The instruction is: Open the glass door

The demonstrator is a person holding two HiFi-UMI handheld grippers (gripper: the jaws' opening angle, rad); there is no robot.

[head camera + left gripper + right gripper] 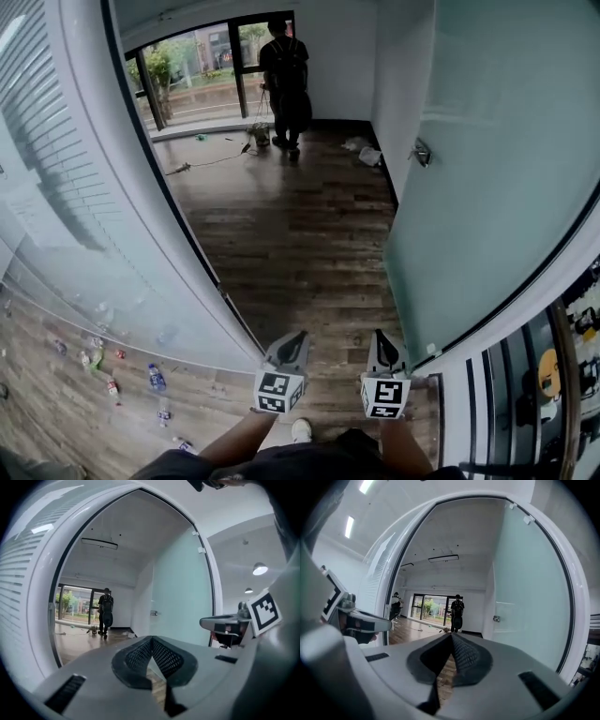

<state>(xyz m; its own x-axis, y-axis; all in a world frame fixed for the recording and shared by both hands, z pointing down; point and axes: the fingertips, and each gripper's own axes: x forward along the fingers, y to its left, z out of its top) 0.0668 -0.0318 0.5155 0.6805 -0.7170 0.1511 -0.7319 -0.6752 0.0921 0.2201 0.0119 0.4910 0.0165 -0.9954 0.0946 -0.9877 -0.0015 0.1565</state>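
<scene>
- Right, the glass door (487, 187) stands swung wide open into the room on the right. Its frosted pane runs away from the doorway, and its metal handle (421, 152) is at the far end.
- Neither gripper touches the door; both sit low in the open doorway, side by side and pointing into the room.
- The left gripper (298, 336) is clenched, its mesh pads meeting at the tips with nothing between them.
- The right gripper (382, 336) is clenched too, pads pressed together and empty. It sits near the door's near bottom corner, with the pane off to its right.
- A white frame (42, 597) arches around the opening in both gripper views.
- Ahead, a wooden floor (291, 234) stretches to a big window (197, 66) with greenery outside.
- A person in dark clothes (284, 80) stands at that window, back to us, wearing a backpack.
- A cable (202, 164) trails across the floor near the window, and something white (361, 150) lies by the wall past the door.
- On the left runs a glass wall (56, 187) with blinds, and small bottles (157, 378) lie scattered on the floor beyond it.
- Down at the bottom edge, a white shoe (301, 429) peeks out between the holder's forearms.
</scene>
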